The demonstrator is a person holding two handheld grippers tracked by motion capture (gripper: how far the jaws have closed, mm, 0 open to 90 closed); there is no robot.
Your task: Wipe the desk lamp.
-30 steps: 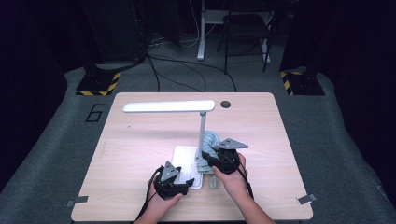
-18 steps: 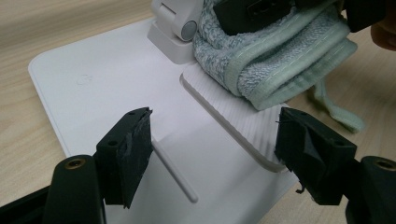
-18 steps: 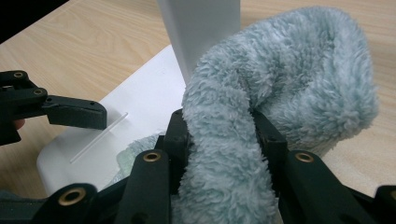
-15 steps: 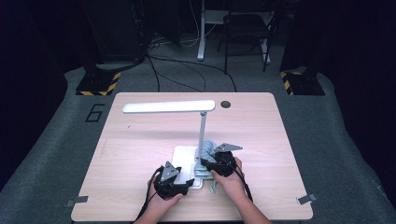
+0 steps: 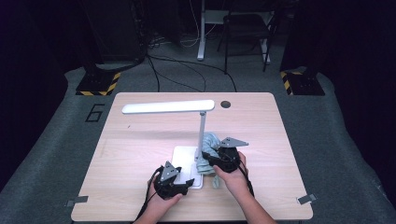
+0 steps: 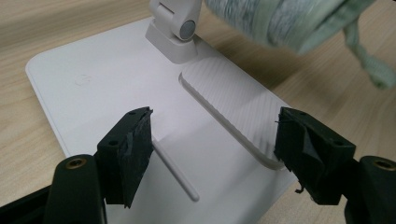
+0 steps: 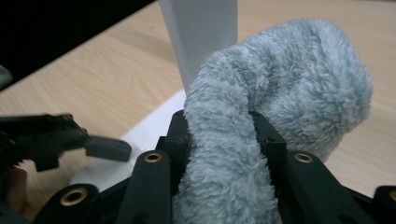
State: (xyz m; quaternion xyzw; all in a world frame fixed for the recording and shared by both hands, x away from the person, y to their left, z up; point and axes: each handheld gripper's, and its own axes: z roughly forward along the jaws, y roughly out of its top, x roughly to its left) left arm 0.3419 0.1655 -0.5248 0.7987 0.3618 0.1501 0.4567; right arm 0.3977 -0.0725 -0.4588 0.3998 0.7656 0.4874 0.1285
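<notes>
A white desk lamp stands mid-table, with its flat base (image 5: 184, 156), upright pole (image 5: 201, 133) and long head (image 5: 168, 107). My right gripper (image 5: 214, 160) is shut on a fluffy pale blue-green cloth (image 5: 211, 141) pressed against the pole just above the base. In the right gripper view the cloth (image 7: 289, 79) bulges out between the jaws of that gripper (image 7: 223, 135), in front of the pole (image 7: 201, 32). My left gripper (image 5: 184, 183) hovers open over the base's near edge. In its own view this gripper (image 6: 215, 140) has its jaws wide apart above the base (image 6: 107, 84), with the cloth (image 6: 289, 23) beyond.
The wooden table (image 5: 140, 149) has a round cable hole (image 5: 226, 104) at the back. Bare wood lies to the left and right of the lamp. A chair (image 5: 245, 28) and cables sit on the dark floor behind the table.
My right gripper with the cloth has shifted slightly left, closer against the lamp pole. The left gripper has stayed put.
</notes>
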